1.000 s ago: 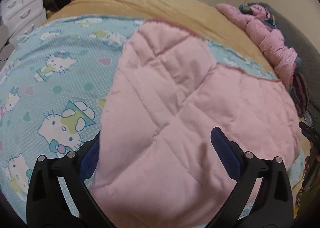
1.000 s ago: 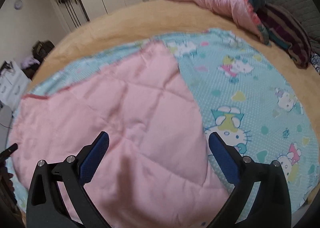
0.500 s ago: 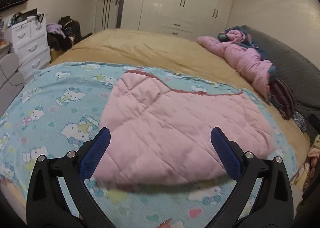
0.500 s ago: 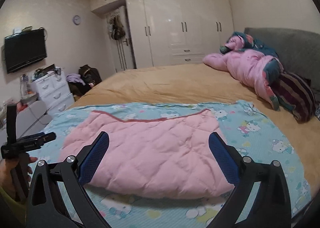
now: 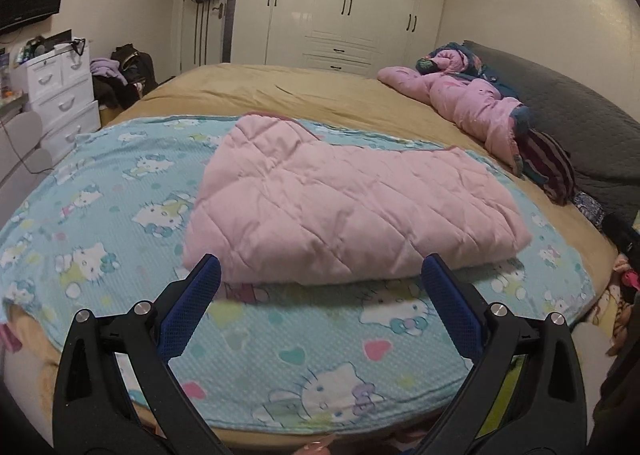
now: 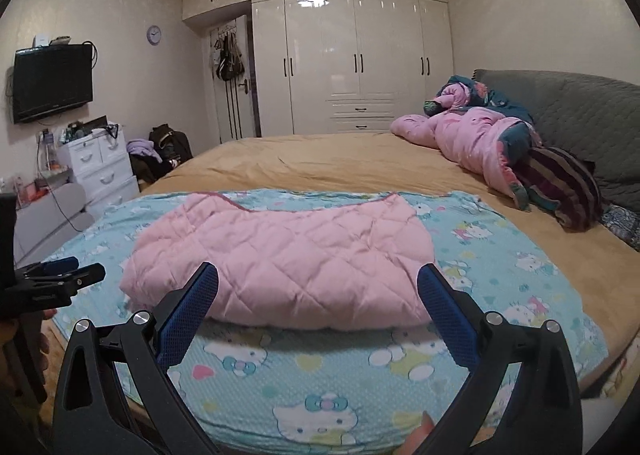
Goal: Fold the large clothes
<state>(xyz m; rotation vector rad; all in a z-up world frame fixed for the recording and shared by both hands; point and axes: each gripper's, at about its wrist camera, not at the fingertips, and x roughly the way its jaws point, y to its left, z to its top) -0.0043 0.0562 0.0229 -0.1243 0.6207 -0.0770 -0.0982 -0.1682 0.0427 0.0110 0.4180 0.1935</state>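
Observation:
A pink quilted blanket (image 5: 344,199) lies folded over on its own blue Hello Kitty side (image 5: 120,215), spread on the bed. It also shows in the right wrist view (image 6: 288,259), on the blue printed side (image 6: 500,263). My left gripper (image 5: 320,275) is open and empty, held back from the near folded edge, above the bed's foot. My right gripper (image 6: 318,283) is open and empty, also back from the near edge. The left gripper shows at the left edge of the right wrist view (image 6: 60,275).
The bed has a tan cover (image 6: 340,163). A crumpled pink duvet (image 6: 476,139) and striped cloth (image 6: 560,183) lie by the grey headboard (image 6: 580,111). White drawers (image 6: 100,163), a wall TV (image 6: 52,81) and wardrobes (image 6: 360,59) stand beyond.
Both grippers have pulled back and up from close over the pink blanket to the foot of the bed. The blanket lies folded with nothing holding it.

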